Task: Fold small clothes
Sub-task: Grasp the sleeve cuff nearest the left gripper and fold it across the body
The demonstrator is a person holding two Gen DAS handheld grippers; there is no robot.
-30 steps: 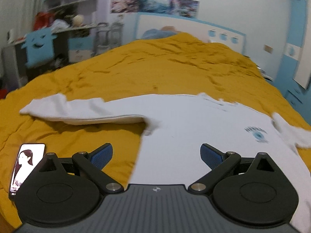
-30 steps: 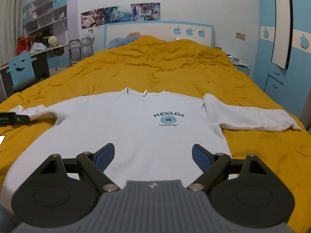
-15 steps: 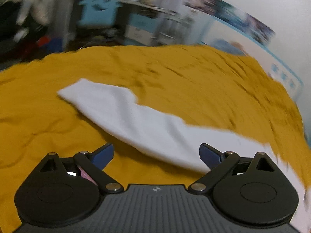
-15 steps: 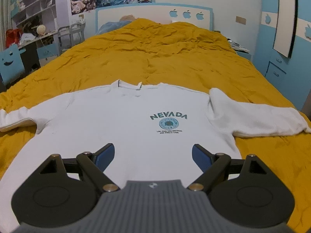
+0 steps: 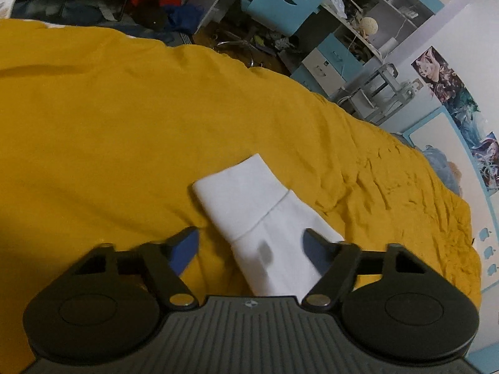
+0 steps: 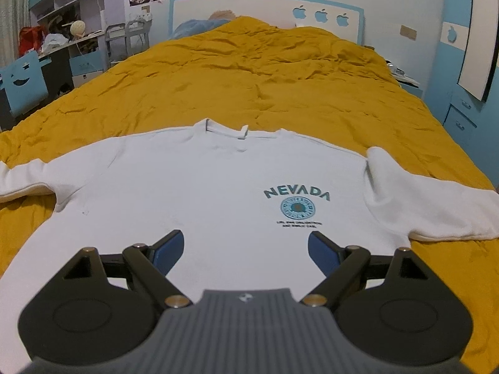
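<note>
mustard bedding [image 6: 280,71] is stretching under a white sweatshirt [image 6: 202,193] lying flat, front up (nevada print showing), both sleeves out sideways. we are holding our left gripper [image 5: 251,244] with fingers spread wide, straddling the sleeve cuff [image 5: 237,196] without pinching it. our right gripper [image 6: 246,249] is hovering, fingers likewise apart, over the hem.

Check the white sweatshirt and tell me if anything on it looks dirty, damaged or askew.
One thing stands out: a dark grey smudge on the sleeve just behind the cuff, between the open jaws of the left gripper. Otherwise the sweatshirt lies flat, print up, on the yellow bedspread.
</note>
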